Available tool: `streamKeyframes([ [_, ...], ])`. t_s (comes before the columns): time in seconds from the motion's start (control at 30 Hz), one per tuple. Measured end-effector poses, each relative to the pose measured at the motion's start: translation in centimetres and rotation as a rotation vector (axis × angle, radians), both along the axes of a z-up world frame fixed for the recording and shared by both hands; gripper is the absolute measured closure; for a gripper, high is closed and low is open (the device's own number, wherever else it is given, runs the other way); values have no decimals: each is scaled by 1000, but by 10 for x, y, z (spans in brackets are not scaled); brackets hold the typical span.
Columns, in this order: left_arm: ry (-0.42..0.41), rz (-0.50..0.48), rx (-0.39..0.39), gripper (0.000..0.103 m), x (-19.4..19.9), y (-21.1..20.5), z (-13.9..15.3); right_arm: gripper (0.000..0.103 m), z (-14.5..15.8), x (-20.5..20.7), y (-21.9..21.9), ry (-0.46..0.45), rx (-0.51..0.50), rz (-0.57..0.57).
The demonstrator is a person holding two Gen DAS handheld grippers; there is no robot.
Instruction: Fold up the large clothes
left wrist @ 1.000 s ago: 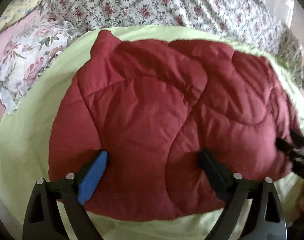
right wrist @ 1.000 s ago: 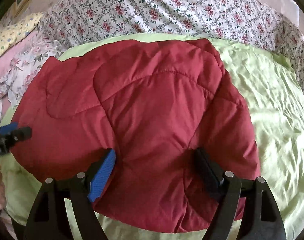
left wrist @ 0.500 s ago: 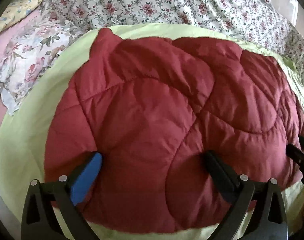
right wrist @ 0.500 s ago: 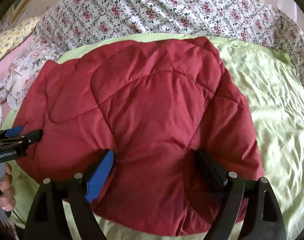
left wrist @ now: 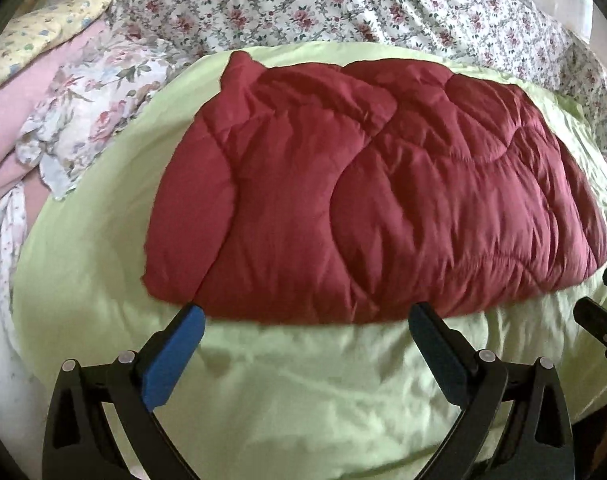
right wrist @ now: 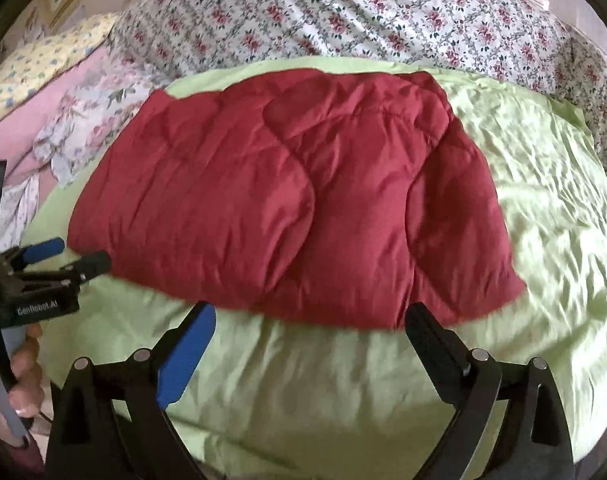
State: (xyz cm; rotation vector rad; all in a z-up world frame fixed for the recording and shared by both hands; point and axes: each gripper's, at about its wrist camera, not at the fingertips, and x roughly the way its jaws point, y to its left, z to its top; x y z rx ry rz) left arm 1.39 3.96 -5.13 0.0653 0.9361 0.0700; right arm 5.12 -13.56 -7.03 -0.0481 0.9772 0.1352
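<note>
The folded red quilted garment (left wrist: 375,192) is laid on the green sheet (left wrist: 303,392); left claw (left wrist: 303,320) and right claw (right wrist: 309,320) are held apart, empty.

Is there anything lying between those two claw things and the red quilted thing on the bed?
Nothing visible. Only bare green sheet lies between the open left gripper and the red quilt; likewise for the open right gripper.

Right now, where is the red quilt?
In both wrist views the red quilt lies folded on the green sheet, just beyond both open tools, with the floral bedding behind it.
</note>
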Motion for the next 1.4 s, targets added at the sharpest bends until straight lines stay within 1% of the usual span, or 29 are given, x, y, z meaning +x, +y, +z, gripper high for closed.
streamKeyframes([
  [0.13, -9, 11, 31, 1, -12, -1, 7, 6, 4, -12, 1, 2, -18, 10],
  [0.23, -23, 19, 56, 1, -21, -5, 15, 6, 13, -16, 4, -8, -26, 17],
  [0.37, -57, 33, 81, 1, -30, -8, 31, 6, 36, -18, 8, -60, -43, 29],
  [0.43, -69, 41, 87, 1, -33, -8, 36, 1, 47, -18, 9, -95, -46, 33],
  [0.5, -74, 49, 89, 1, -33, -10, 38, 1, 52, -14, 11, -113, -59, 33],
  [0.83, -37, 42, 93, 1, -11, -10, 31, 1, 40, 11, 17, -78, -60, 44],
  [1.07, -34, 42, 75, 1, 7, -3, 32, 1, 38, 20, 16, -69, -60, 39],
  [1.4, -25, 39, 74, 1, 20, -3, 30, 1, 37, 35, 11, -64, -60, 28],
])
